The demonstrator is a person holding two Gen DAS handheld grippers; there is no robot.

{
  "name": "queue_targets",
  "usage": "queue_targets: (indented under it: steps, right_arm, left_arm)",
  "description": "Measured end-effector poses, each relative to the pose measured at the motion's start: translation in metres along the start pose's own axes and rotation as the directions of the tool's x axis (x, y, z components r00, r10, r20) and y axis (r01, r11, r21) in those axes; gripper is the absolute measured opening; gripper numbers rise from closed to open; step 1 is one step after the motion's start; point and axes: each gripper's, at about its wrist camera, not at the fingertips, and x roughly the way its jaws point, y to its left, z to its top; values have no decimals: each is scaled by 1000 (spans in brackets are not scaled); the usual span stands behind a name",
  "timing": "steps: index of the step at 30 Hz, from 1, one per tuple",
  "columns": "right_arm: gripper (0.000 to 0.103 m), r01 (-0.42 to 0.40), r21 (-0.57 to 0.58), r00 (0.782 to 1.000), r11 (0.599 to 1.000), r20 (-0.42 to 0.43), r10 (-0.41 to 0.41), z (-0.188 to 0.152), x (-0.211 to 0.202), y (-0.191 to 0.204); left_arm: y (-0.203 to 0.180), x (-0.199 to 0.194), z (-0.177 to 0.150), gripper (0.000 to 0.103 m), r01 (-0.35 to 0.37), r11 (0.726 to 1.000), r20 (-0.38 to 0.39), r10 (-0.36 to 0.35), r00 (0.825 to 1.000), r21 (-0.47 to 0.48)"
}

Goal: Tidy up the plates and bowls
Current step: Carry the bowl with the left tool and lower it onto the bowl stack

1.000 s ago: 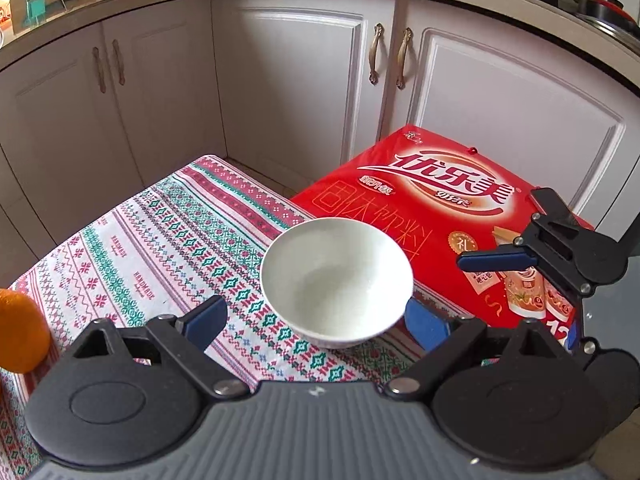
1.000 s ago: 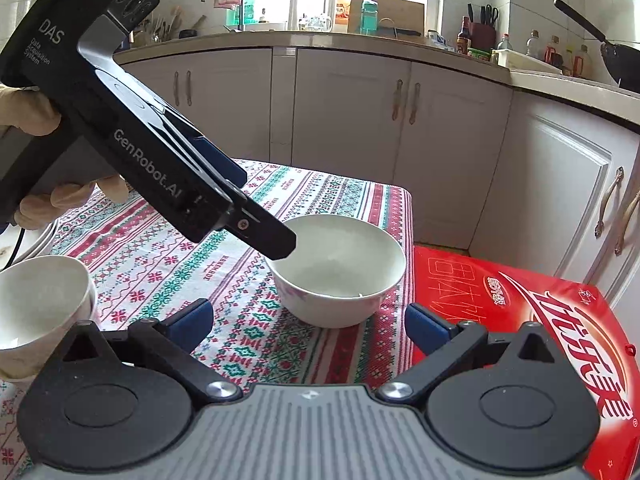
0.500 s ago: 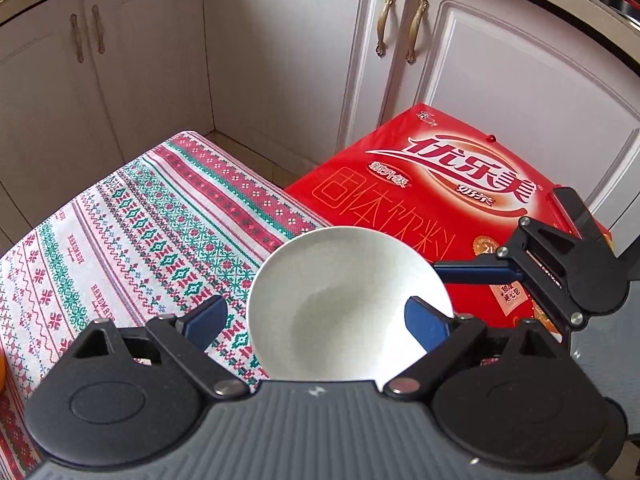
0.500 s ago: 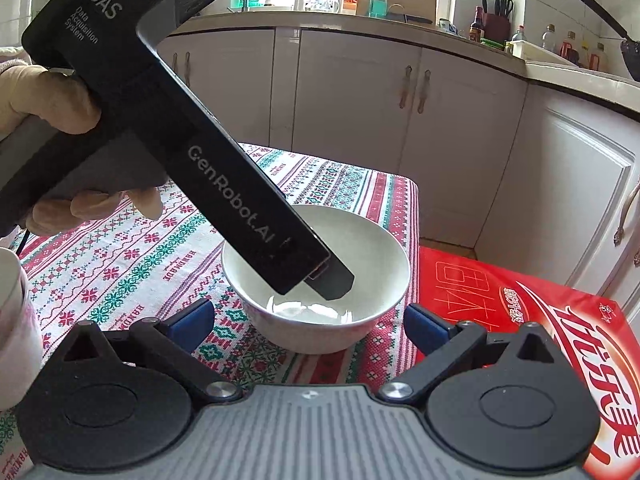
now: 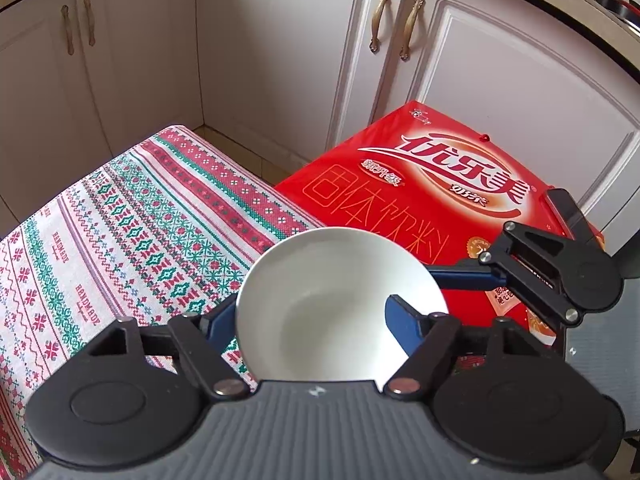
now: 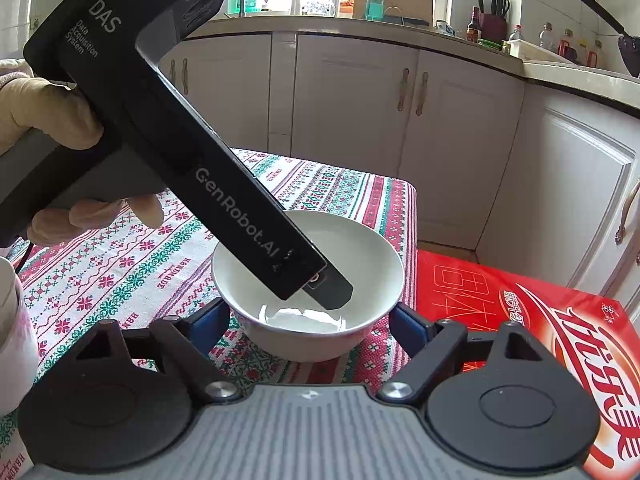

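Observation:
A white bowl (image 5: 336,304) stands near the corner of the patterned tablecloth (image 5: 132,220). My left gripper (image 5: 308,324) is open and straddles the bowl's near rim, with one blue finger (image 5: 404,328) inside the bowl and the other outside on the left. In the right wrist view the same bowl (image 6: 308,308) sits between the open fingers of my right gripper (image 6: 310,320), and the left gripper's body (image 6: 224,196) reaches down into it. The right gripper (image 5: 552,268) also shows at the right of the left wrist view.
A red carton (image 5: 432,184) lies beside the table edge, also in the right wrist view (image 6: 532,320). White kitchen cabinets (image 5: 280,52) stand behind. Another white bowl (image 6: 12,344) sits at the left edge of the right wrist view.
My left gripper has moved down and forward onto the bowl, its right finger now inside the rim. My right gripper has moved closer, so the bowl now lies between its fingers.

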Motion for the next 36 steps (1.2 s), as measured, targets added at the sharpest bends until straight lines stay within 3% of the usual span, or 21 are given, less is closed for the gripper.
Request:
queue_targets:
  steps: [10,26,36]
  right_arm:
    - [89,-1,-6,1000,1000,-9,0,5,-9,7]
    - [89,-21,-47,999,999,38,23,16,-76,49]
    - [89,-65,-99,995,993,65,72,19,-116,87]
  left_arm:
    - [-5,-13,-4,76,-2,1000,3,2,1000,-2]
    - [-30,-86,-27,76,-36,999,65,36,997,0]
    - [-44,-135,-60,76,-77,997,93,79,992,-30]
